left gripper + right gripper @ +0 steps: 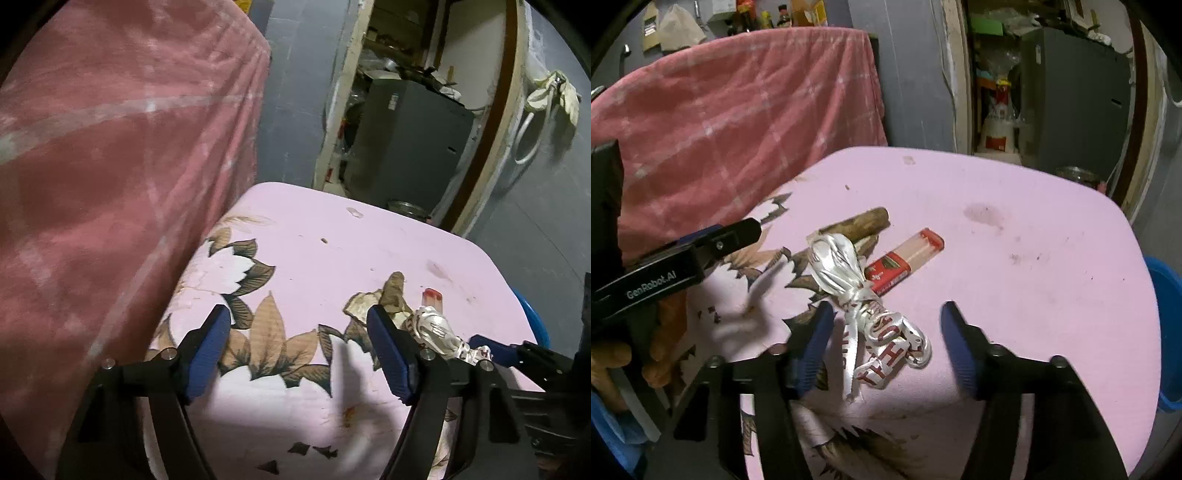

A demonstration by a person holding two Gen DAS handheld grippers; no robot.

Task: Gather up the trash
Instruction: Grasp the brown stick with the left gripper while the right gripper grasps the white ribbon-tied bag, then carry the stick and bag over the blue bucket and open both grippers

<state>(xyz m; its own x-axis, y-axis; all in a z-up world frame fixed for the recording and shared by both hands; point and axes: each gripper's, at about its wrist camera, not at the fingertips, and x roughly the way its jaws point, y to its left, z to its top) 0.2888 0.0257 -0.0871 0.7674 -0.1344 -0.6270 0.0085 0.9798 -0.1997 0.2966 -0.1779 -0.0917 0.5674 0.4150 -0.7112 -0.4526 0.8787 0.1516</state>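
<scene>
A crumpled silver wrapper with red letters lies on the pink flowered table cover. Behind it lie a brown dried scrap and a red and clear small packet. My right gripper is open, its blue pads either side of the wrapper's near end, just above the cover. My left gripper is open and empty over the flower print, left of the trash; the wrapper, the scrap and the packet show past its right finger. The left gripper's body shows in the right wrist view.
A pink checked cloth drapes a tall object left of the table. A blue bin rim stands at the table's right edge. Behind, an open doorway holds a grey cabinet and clutter. A metal tin sits past the far edge.
</scene>
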